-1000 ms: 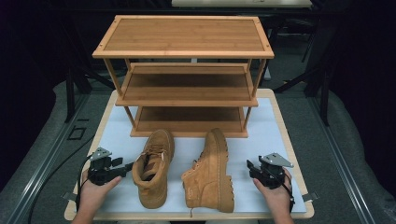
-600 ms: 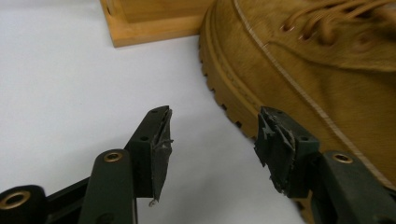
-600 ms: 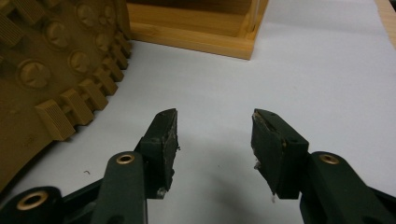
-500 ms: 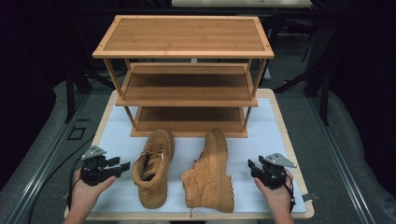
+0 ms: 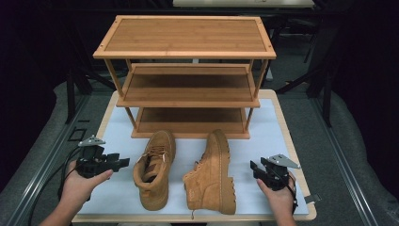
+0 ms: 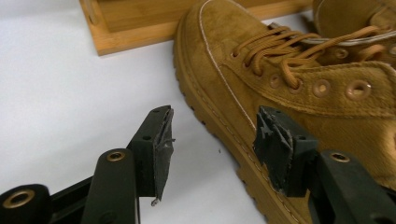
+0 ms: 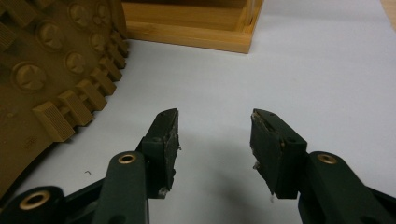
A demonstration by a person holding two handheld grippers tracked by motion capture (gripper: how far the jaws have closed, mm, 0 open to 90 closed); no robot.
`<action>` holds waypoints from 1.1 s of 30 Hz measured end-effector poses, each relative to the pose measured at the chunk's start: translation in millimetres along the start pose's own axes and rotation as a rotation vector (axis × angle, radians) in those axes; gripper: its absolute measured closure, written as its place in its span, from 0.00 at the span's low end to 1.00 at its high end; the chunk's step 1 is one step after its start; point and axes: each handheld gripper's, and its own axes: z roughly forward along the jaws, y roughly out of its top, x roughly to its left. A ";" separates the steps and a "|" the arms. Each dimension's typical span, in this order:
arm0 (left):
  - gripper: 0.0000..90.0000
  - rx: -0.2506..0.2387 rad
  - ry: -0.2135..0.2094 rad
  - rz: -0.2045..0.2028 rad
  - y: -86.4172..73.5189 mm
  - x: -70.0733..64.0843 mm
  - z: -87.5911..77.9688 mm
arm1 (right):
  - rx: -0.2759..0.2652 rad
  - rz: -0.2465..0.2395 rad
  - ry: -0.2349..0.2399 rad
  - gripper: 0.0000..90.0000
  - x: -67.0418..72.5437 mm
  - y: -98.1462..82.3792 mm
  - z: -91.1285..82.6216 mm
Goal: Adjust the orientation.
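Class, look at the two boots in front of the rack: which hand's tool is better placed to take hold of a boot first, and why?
Probably the left. The left tool is open and aimed at the side of the upright boot, which already lies partly between its jaws. The right tool is open over bare mat, beside the tipped boot's sole.

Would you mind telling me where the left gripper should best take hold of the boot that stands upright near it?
Probably the ankle collar. The upright boot stands on its sole, toe toward the rack, and its open top offers a thin padded wall that the open left gripper could pinch, coming from its own side, one jaw inside and one outside. The toe and sole look too broad and rounded.
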 end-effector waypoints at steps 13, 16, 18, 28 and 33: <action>0.55 -0.076 -0.042 -0.002 11.0 -21.0 -18.3 | -0.001 0.028 0.005 0.57 -3.2 -0.2 -0.8; 0.57 -0.088 -0.058 0.006 11.2 -26.3 -20.0 | -0.003 0.033 0.004 0.57 -3.6 0.1 -1.0; 0.57 -0.098 -0.077 0.009 11.6 -31.1 -21.1 | -0.004 0.036 0.006 0.57 -3.8 0.1 -1.1; 0.60 -0.171 -0.098 -0.028 9.1 -38.6 -16.3 | 0.002 0.043 0.007 0.57 -4.6 -0.7 0.0; 0.60 -0.188 -0.117 -0.014 9.0 -44.9 -18.7 | -0.006 0.047 0.008 0.57 -5.5 -1.1 1.0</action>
